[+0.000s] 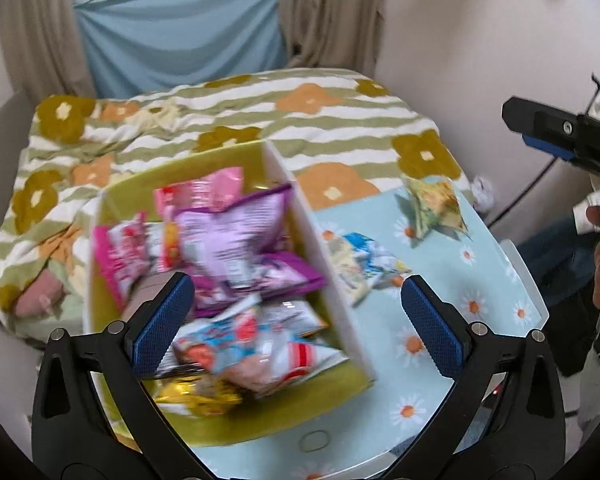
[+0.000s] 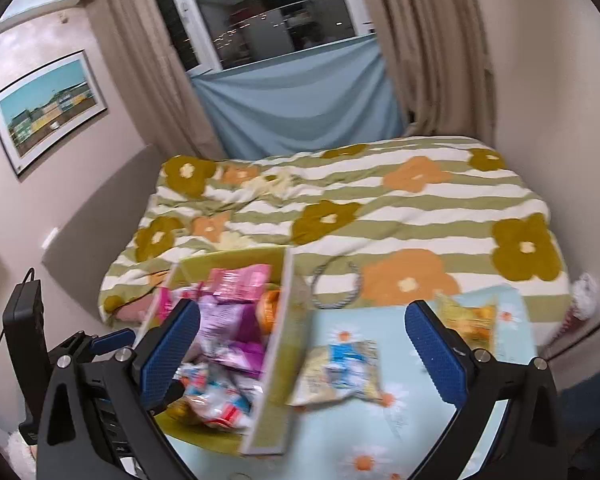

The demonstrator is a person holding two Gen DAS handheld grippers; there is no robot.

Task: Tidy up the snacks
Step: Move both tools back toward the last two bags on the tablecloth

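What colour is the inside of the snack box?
Yellow-green inside the snack box, with white outer walls. Left wrist view shows it best.

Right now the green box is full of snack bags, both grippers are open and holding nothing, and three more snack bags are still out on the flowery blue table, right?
Almost. Only two snack bags lie outside the green box on the table, not three: a blue-and-yellow bag and a yellow bag. The right wrist view shows both. The left gripper and right gripper are open and empty, as you said.
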